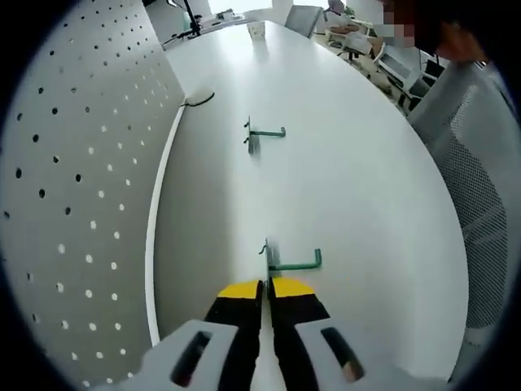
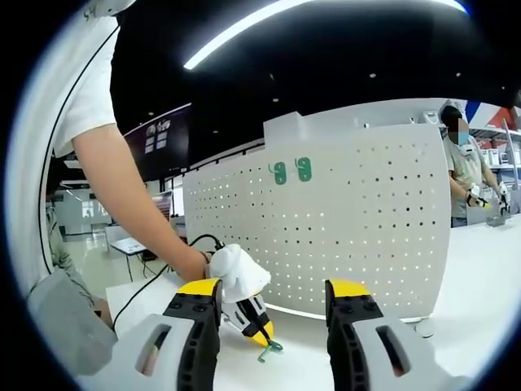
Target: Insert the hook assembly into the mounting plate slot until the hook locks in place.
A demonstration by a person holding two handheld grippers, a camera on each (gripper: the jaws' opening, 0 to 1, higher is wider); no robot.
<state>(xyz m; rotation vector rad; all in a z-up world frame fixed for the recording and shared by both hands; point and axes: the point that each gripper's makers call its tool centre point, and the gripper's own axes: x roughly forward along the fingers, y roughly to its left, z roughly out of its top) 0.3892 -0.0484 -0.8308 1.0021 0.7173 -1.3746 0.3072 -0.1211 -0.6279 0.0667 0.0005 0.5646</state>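
Hook (image 1: 295, 262), green, lies on the white table (image 1: 350, 179) just ahead of the left gripper (image 1: 266, 287), whose jaws are pressed together, seemingly on nothing. Right gripper (image 2: 272, 287) hangs wide open and empty before the pegboard (image 2: 342, 236); another hook (image 1: 265, 132) lies farther off.

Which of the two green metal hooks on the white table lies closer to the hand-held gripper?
The green metal hook just beyond its shut yellow-tipped jaws; the other lies farther up the table.
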